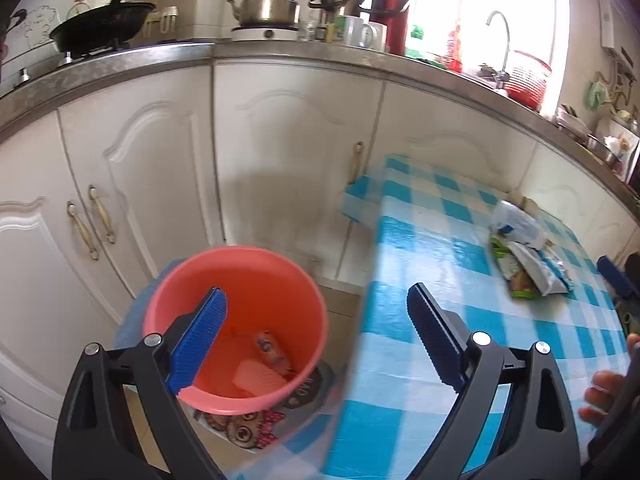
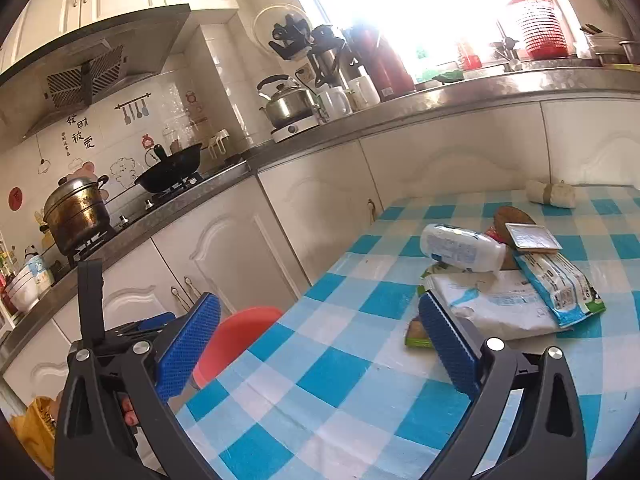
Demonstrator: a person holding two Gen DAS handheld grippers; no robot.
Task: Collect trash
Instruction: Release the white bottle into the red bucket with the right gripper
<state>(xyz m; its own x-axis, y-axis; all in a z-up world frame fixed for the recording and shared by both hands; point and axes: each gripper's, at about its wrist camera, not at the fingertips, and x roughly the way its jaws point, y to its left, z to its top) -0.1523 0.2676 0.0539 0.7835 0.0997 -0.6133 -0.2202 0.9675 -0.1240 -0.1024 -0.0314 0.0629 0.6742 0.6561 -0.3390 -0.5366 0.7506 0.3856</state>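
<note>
A pink bucket (image 1: 240, 312) stands on the floor beside the table, with a small wrapper (image 1: 272, 354) and a pale pink piece lying in it. My left gripper (image 1: 316, 320) is open and empty, above the bucket and the table's edge. A heap of trash lies on the blue checked table (image 2: 340, 372): a white plastic bottle (image 2: 460, 248) on its side, a white bag (image 2: 500, 304), a blue-and-white packet (image 2: 560, 284) and a flat silver box (image 2: 532, 236). My right gripper (image 2: 320, 320) is open and empty, just short of the heap. The heap also shows in the left wrist view (image 1: 528, 256).
White cabinet doors (image 1: 280, 160) run behind the bucket under a steel counter (image 1: 280, 54) with a kettle (image 1: 268, 4), flasks and a wok. A patterned mat (image 1: 256, 428) lies under the bucket. A wrapped roll (image 2: 552, 194) lies at the table's far side.
</note>
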